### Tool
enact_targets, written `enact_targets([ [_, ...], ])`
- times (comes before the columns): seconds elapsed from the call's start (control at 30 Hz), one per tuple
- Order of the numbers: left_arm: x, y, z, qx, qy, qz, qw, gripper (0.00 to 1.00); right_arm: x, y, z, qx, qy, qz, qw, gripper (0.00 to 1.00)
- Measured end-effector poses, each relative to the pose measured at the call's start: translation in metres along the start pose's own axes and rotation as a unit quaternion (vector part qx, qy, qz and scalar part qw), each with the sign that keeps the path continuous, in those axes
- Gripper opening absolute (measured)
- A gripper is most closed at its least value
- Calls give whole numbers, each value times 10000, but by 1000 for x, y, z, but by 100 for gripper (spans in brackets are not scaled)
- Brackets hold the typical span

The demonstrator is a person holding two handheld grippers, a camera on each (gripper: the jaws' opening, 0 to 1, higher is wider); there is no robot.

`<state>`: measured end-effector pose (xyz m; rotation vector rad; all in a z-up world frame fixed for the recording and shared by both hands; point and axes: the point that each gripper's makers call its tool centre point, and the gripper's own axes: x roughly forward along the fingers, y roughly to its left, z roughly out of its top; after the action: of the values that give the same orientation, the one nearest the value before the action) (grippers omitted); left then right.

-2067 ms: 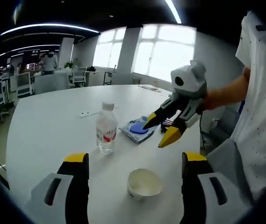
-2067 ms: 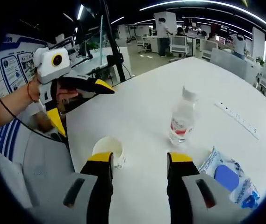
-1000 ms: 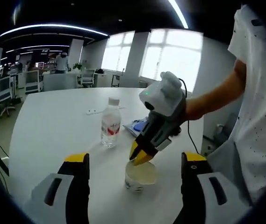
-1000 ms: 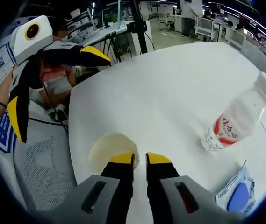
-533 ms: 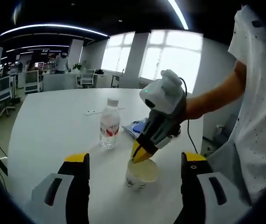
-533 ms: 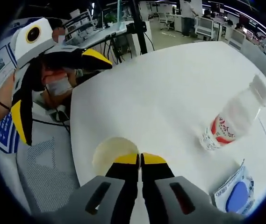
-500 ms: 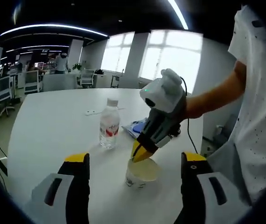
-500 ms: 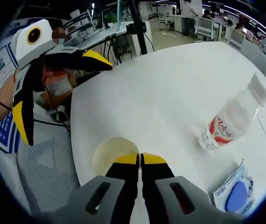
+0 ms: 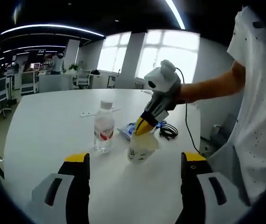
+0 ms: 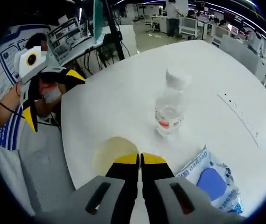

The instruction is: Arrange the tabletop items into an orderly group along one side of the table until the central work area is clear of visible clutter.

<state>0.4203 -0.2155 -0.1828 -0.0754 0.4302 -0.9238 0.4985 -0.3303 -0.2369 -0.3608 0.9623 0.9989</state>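
A white paper cup (image 9: 140, 148) hangs slightly tilted, low over the white table (image 9: 44, 126), with my right gripper (image 9: 143, 127) shut on its rim. In the right gripper view the cup (image 10: 110, 150) sits just left of the closed yellow tips of my right gripper (image 10: 140, 159). A clear water bottle (image 9: 104, 127) with a red label stands upright left of the cup. A blue-and-white packet (image 9: 132, 129) lies behind the cup. My left gripper (image 9: 135, 161) stands open over bare table in front of the cup. From the right gripper view, the left gripper (image 10: 53, 98) is open at the table's edge.
A black cable (image 9: 168, 131) is coiled beside the packet near the table's right edge. A thin white strip (image 9: 93, 113) lies farther back. The bottle (image 10: 170, 109), packet (image 10: 212, 179) and strip (image 10: 239, 122) lie ahead of the right gripper. Office chairs and desks stand beyond the table.
My right gripper closed on the cup's rim and has carried the cup away from the left gripper, toward the bottle and packet. The left gripper stays open.
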Motion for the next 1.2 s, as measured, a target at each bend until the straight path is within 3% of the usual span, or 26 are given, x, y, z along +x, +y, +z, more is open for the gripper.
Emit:
enact_targets([
  [0.3, 5, 0, -1, -42, 37, -33, 10000, 81, -8, -47, 11, 439, -126, -144, 9989, 0],
  [0.6, 7, 6, -3, -96, 84, -11, 9999, 81, 8, -84, 21, 566, -32, -85, 9984, 0],
  [0.9, 11, 11, -6, -184, 124, 8, 9998, 81, 32, -102, 15, 570, 140, -54, 9983, 0],
  [1.2, 16, 14, -9, -235, 152, -8, 9996, 81, 42, -107, 7, 661, 227, -2, 9976, 0],
])
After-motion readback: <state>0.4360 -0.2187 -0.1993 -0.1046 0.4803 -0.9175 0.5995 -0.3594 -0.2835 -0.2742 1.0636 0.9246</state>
